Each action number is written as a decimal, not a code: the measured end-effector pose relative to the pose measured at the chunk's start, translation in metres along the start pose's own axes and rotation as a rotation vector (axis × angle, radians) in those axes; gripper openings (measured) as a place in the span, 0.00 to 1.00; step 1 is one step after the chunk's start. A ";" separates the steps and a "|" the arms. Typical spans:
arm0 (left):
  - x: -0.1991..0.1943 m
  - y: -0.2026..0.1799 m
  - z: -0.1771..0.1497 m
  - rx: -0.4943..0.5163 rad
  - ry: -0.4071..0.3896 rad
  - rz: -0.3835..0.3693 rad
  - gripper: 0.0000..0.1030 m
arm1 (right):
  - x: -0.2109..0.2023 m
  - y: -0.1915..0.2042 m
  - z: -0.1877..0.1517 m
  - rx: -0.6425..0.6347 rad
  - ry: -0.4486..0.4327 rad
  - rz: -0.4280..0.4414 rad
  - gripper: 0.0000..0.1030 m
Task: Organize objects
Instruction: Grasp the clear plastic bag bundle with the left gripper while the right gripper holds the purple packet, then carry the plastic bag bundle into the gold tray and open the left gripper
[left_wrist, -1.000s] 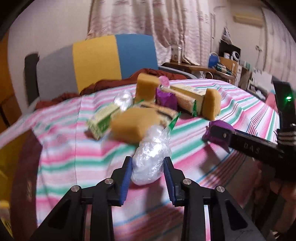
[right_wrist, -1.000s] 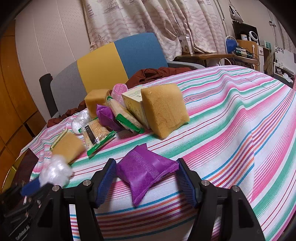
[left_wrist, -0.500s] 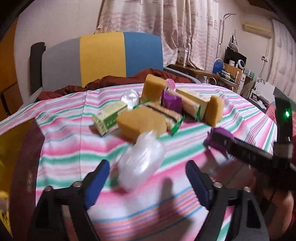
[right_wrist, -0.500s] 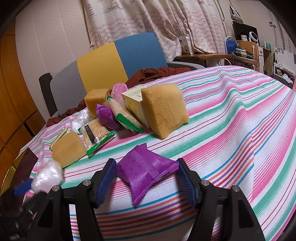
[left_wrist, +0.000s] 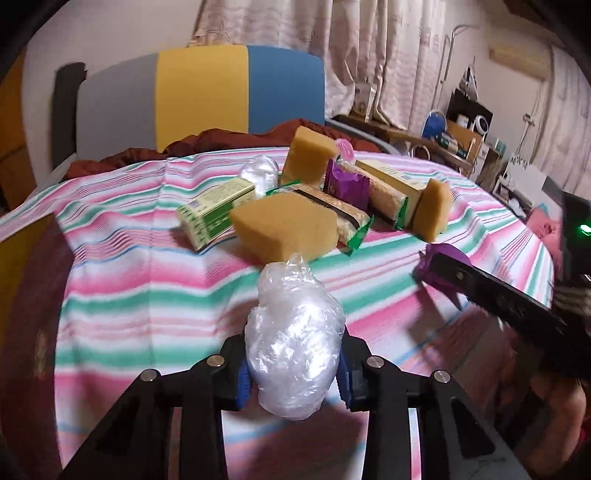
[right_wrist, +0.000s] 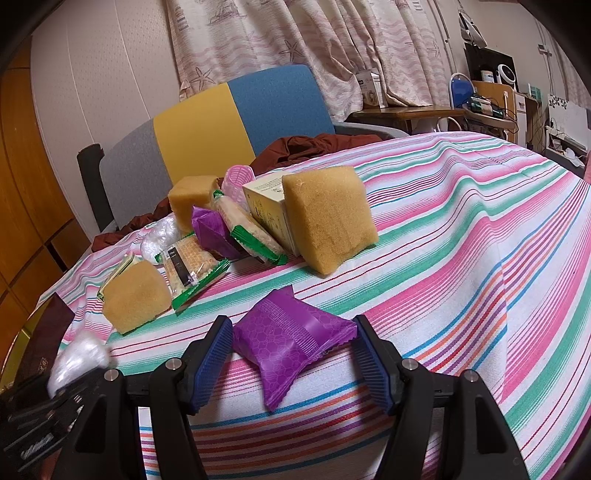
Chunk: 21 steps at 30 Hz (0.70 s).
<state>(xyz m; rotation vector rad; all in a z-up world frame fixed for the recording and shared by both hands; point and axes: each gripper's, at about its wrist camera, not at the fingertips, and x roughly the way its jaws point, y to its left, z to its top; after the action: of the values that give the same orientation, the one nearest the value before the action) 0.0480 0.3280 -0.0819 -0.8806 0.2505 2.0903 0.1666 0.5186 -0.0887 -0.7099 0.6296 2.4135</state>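
Your left claw (left_wrist: 293, 369) has just been closing and now grips the crumpled clear plastic bag (left_wrist: 293, 343) between its blue pads, held just above the striped tablecloth (left_wrist: 129, 280) near the bench's front edge. Your right claw (right_wrist: 293, 363) brackets a purple snack packet (right_wrist: 291, 339) that lies flat on the cloth; the left pad touches the packet's edge, while contact on the right side cannot be judged (no visible squeeze on the wrapper).

Behind both claws the remaining items sit clustered: a yellow sponge (left_wrist: 286, 227) lying flat nearest the bag, a green-and-white carton (left_wrist: 212, 214) just left of it, a green-edged cracker packet (left_wrist: 340, 214) touching the sponge's right side, a second purple packet (left_wrist: 345, 184), and another sponge (right_wrist: 328, 218) standing on edge against a pale box (right_wrist: 266, 208). A second clear bag (left_wrist: 260, 175) rests at the rear. A grey, yellow and blue chair (right_wrist: 229, 125) stands beyond the bench.
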 end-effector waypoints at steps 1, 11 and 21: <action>-0.006 0.001 -0.006 -0.005 -0.001 -0.001 0.35 | 0.000 0.000 0.000 -0.001 0.000 -0.001 0.65; -0.075 0.022 -0.035 -0.147 -0.053 -0.066 0.35 | 0.001 0.004 0.000 -0.018 0.003 -0.021 0.65; -0.151 0.082 -0.041 -0.271 -0.176 0.035 0.35 | -0.001 0.007 -0.001 -0.036 0.007 -0.038 0.65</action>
<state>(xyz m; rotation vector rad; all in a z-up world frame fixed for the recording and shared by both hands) 0.0677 0.1628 -0.0214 -0.8458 -0.1136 2.2531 0.1632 0.5122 -0.0871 -0.7391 0.5715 2.3941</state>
